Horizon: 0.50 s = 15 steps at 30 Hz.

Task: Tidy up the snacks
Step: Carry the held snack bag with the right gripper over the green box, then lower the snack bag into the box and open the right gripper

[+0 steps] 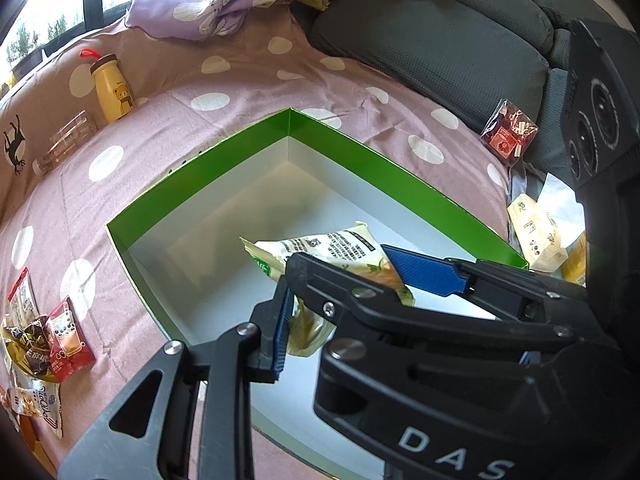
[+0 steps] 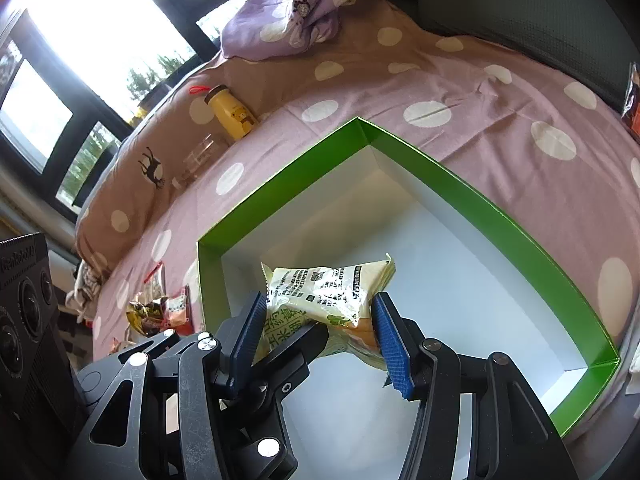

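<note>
A cream and green snack packet [image 1: 340, 254] [image 2: 324, 292] hangs over the inside of a green box [image 1: 224, 148] [image 2: 280, 184] with a white floor. In the left wrist view my left gripper [image 1: 340, 280] holds one end of the packet between its blue pads [image 1: 424, 270], with a black finger of the other gripper crossing in front. In the right wrist view my right gripper [image 2: 320, 332] has its blue pads [image 2: 390, 340] against the packet's sides. Both are shut on the same packet. The box holds nothing else.
The box lies on a pink polka-dot bedsheet [image 1: 248, 80]. Loose snack packets [image 1: 48, 340] lie to its left, a red packet [image 1: 508, 132] and cream packets [image 1: 536, 232] to its right. A yellow bottle [image 1: 112, 88] and clear glass [image 1: 64, 144] lie beyond; grey cushions [image 1: 432, 36] behind.
</note>
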### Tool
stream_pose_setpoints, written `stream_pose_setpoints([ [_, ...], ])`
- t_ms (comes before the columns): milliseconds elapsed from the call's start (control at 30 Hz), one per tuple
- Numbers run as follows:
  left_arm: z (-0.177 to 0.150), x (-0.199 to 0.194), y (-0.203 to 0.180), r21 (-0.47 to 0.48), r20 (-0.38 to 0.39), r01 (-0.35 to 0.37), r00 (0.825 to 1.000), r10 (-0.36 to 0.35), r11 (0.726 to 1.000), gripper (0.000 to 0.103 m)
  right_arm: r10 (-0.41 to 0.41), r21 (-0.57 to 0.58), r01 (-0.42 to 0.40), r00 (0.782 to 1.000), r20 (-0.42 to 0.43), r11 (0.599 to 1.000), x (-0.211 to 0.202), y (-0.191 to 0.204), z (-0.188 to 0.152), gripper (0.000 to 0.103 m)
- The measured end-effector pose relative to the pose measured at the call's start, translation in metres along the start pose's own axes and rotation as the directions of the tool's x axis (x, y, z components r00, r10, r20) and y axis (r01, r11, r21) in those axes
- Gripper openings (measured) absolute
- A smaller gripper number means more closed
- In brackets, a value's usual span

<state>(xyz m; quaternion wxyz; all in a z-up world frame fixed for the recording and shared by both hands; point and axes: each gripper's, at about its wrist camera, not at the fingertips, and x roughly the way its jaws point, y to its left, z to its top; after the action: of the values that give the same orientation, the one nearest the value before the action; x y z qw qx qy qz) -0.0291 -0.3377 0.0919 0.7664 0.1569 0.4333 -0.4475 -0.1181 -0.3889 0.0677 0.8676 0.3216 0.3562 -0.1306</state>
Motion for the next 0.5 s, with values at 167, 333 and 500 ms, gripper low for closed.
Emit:
stream_pose_setpoints([
  [167,0.0,0.005,-0.001,-0.005,-0.014,0.001,1.0,-0.001,1.0,0.024,-0.001,0.012,0.001,1.0,-0.009,1.0,0.003,-0.005,0.0,0.058],
  [333,-0.001,0.009,-0.001,-0.007,-0.024,-0.004,1.0,0.004,1.0,0.024,0.005,0.016,-0.005,1.0,-0.02,1.0,0.007,-0.008,0.0,0.058],
  [500,-0.002,0.013,0.003,-0.022,-0.04,-0.005,0.999,0.004,1.0,0.024,0.005,0.02,-0.004,0.999,-0.042,1.0,0.014,-0.009,0.0,0.058],
])
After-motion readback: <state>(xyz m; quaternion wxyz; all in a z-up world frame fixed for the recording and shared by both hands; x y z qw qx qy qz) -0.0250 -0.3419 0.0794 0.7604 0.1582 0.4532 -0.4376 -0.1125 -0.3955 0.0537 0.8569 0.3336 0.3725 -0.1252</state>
